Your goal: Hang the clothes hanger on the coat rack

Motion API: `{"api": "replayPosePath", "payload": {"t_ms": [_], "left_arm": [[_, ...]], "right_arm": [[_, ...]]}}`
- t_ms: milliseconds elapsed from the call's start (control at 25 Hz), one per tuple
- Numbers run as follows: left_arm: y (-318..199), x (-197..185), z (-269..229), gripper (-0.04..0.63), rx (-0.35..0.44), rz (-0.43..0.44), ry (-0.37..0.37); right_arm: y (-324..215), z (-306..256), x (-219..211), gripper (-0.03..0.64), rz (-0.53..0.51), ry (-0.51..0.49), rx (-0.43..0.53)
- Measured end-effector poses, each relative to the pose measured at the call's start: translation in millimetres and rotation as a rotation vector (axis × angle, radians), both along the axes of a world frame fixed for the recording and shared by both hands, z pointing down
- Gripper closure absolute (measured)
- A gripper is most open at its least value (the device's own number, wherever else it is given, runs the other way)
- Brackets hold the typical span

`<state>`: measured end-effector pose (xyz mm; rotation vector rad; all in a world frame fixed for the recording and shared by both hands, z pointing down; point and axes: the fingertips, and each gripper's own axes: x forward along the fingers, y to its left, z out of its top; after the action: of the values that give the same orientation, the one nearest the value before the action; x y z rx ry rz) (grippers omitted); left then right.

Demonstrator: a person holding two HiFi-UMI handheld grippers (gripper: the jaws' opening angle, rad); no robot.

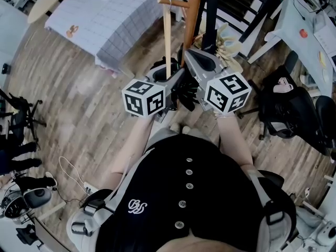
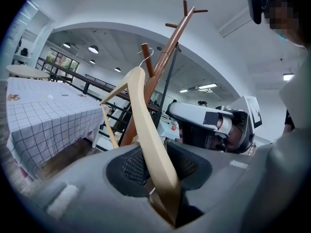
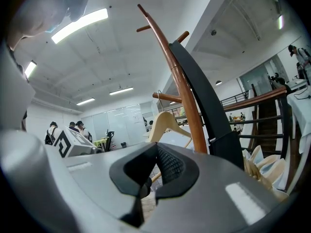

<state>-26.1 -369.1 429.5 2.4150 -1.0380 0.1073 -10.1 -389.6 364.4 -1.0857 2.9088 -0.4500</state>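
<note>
Our left gripper (image 2: 160, 171) pinches the hanger (image 2: 143, 110).
Our right gripper (image 3: 154, 169) is pressed together, empty, near the coat rack (image 3: 182, 91).

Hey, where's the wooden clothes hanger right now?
The clothes hanger stands upright at top centre of the head view, clamped in the left gripper, its wire hook by a side peg of the coat rack.

The clothes hanger (image 2: 148, 120) is cream, the coat rack (image 2: 166, 61) reddish-brown, the tablecloth (image 2: 43, 115) white (thin dark grid).
</note>
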Motion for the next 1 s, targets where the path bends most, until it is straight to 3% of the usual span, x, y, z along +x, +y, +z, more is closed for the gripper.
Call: {"api": "replayPosePath", "payload": {"t_ms": [1000], "left_arm": [[7,35,20,0.460,-0.035,0.070,0.034]], "right_arm": [[15,10,24,0.618,0.068,0.003,-0.037]]}}
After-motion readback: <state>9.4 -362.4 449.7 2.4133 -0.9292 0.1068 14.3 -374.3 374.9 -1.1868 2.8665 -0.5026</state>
